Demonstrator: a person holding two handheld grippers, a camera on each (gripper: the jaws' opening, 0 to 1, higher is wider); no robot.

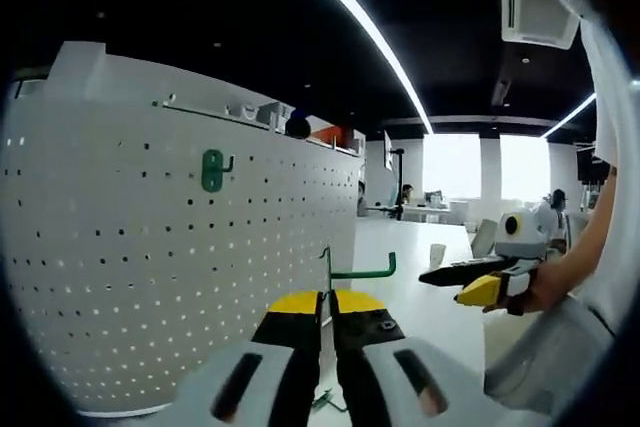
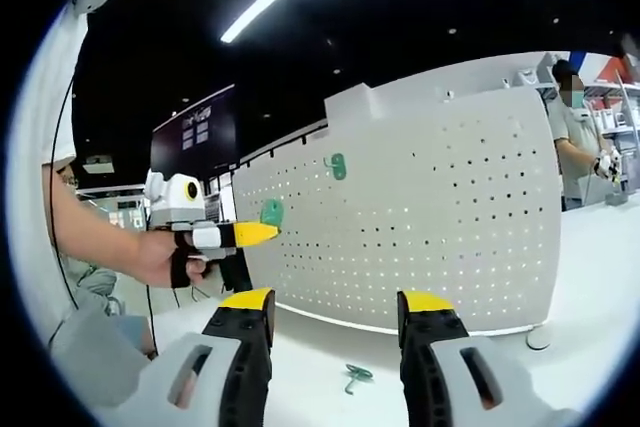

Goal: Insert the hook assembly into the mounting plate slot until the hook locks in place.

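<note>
From the left gripper view, my left gripper (image 1: 327, 322) has its jaws drawn almost together on the green hook assembly (image 1: 352, 270), whose thin wire arm juts out past the yellow tips, well short of the white pegboard (image 1: 150, 247); a second green hook (image 1: 213, 170) already hangs high on that board, and the right gripper (image 1: 478, 282) shows out to the side of the board, held in a person's hand (image 1: 545, 287); to do this step well I would square the backplate to the board, line its prongs on a pair of holes, then push straight in and ease down until it seats, keeping the grip firm so the piece cannot twist. From the right gripper view, my right gripper (image 2: 336, 322) stands with jaws wide apart and nothing between them; the left gripper (image 2: 235, 237) carries the hook (image 2: 271, 212) just in front of the board's near edge (image 2: 420, 227), the mounted hook (image 2: 337, 165) sits above, and a spare green hook (image 2: 355, 377) lies on the table (image 2: 600, 277) below the board; a dark wall sign (image 2: 195, 127) beyond the board bears writing too small for me to read.
</note>
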